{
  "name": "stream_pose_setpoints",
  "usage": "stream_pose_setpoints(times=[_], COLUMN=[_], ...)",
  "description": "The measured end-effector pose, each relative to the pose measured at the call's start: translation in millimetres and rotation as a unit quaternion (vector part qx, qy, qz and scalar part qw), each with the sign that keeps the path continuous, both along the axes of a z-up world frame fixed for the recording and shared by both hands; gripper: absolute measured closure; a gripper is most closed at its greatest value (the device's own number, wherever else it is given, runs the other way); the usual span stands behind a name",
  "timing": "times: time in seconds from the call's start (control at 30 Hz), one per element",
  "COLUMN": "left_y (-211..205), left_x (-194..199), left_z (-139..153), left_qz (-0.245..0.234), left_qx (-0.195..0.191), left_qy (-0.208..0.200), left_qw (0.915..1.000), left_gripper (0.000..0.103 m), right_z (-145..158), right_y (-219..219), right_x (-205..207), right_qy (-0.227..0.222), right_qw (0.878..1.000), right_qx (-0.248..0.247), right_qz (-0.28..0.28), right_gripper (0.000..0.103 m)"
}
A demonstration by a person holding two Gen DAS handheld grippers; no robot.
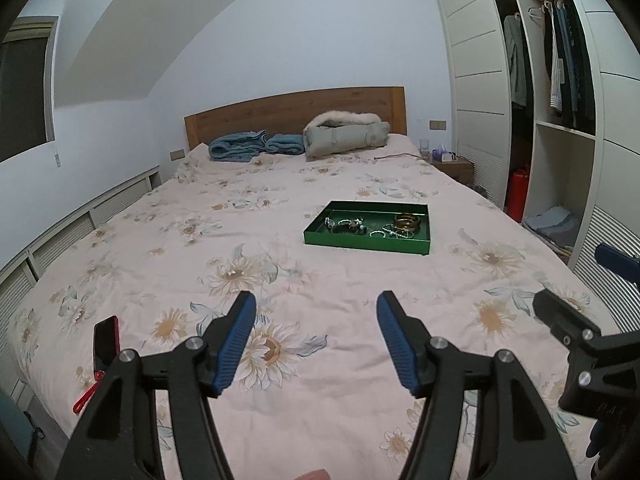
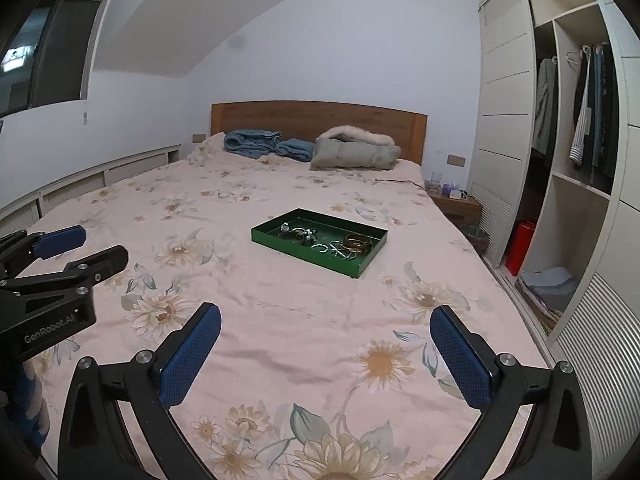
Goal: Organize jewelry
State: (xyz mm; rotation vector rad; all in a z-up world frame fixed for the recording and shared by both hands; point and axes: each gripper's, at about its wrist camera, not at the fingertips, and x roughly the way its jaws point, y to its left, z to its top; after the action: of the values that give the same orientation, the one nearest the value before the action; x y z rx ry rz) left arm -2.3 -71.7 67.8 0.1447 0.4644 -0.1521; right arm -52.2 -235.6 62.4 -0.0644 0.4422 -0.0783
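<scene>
A green tray [image 1: 362,244] lies on the bed, right of centre. In it lie several pieces of jewelry: amber bangles [image 1: 407,222], silver bracelets [image 1: 394,233] and darker pieces [image 1: 347,226]. The tray [image 2: 304,253] and the bangles [image 2: 357,243] also show in the right wrist view. My left gripper [image 1: 316,308] is open and empty, hovering above the bedspread well short of the tray. My right gripper [image 2: 326,322] is open and empty, also short of the tray, and shows at the right edge of the left wrist view [image 1: 576,312].
The bed has a pink floral bedspread [image 1: 240,248]. A red phone [image 1: 106,340] lies near its left front edge. Blue blankets [image 1: 240,146] and a grey fur-trimmed coat [image 1: 346,134] lie by the headboard. A nightstand [image 1: 454,164] and open wardrobe [image 1: 560,120] stand at right.
</scene>
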Motion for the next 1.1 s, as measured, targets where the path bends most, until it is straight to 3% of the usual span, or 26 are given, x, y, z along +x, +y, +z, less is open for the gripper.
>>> stream_pose_setpoints(times=[1.1], left_y=[10.6], left_x=[-0.7], left_z=[-7.4], left_qz=[0.020], left_qx=[-0.005], left_qy=[-0.005], left_qw=[0.9998], left_gripper=[0.041], right_z=[-14.0], right_y=[-2.0], right_x=[3.0], right_qy=[0.011], right_qw=[1.000], right_qx=[0.007], right_qz=[-0.009], right_gripper=[0.000])
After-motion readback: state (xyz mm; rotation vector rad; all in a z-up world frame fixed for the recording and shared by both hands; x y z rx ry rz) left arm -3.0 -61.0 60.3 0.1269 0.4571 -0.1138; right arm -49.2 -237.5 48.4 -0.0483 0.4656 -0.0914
